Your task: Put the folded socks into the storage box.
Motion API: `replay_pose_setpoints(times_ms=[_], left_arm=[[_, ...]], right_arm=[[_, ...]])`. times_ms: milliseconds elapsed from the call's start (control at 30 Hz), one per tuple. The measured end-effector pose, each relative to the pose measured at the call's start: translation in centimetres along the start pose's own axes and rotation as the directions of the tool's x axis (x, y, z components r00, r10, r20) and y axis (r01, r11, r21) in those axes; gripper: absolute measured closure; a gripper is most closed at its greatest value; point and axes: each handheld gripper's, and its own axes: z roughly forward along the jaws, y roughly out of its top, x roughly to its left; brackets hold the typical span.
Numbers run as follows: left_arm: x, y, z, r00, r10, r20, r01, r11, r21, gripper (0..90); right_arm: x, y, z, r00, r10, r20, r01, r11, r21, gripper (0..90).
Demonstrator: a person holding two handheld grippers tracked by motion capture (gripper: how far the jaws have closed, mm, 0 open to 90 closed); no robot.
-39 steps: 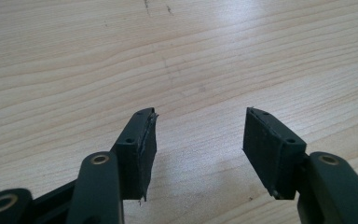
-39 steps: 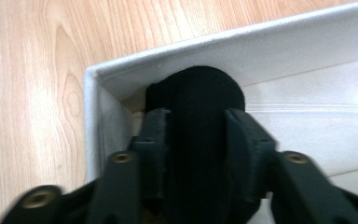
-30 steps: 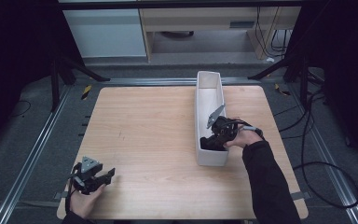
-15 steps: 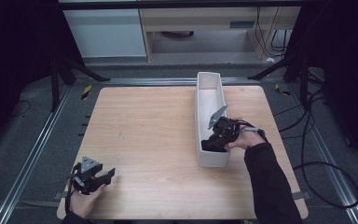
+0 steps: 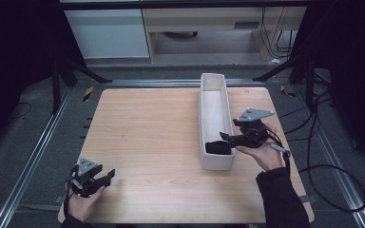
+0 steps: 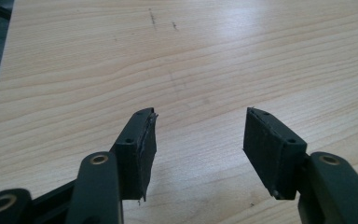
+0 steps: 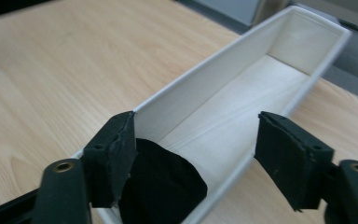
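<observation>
Black cloth [image 5: 217, 147] lies bunched in the near end of the long white tray [image 5: 214, 95], touching its near wall. Just beside that end of the tray, the right gripper [image 5: 228, 138] hangs with its jaws wide, having just been opening, nothing pressed between them. Well apart from the tray, at the wooden table's [image 5: 152, 137] near-left corner, the left gripper [image 5: 108, 175] stands wide over bare wood.

Wooden table [image 5: 161, 142]; white cabinet [image 5: 109, 33], black cables [image 5: 332, 156] on floor behind.
</observation>
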Motion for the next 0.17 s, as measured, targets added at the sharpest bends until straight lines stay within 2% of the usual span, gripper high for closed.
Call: replay_pose_setpoints(times_ms=[67,100,167], left_arm=[[0.2,0.0,-0.1,1.0000,-0.007,-0.002,0.007,1.0000,0.000,44.2],[0.3,0.1,-0.1,0.9999,-0.012,-0.003,0.012,0.9999,-0.003,45.2],[0.4,0.2,-0.1,0.9999,-0.009,-0.010,0.009,1.0000,-0.003,47.0]], right_arm=[[-0.2,-1.2,-1.0,0.9963,0.084,0.021,-0.083,0.996,-0.046,25.0],[-0.3,-1.7,-1.4,0.9938,0.107,0.028,-0.105,0.993,-0.058,24.0],[-0.6,-3.2,-2.4,0.9838,0.159,0.082,-0.152,0.985,-0.086,22.8]])
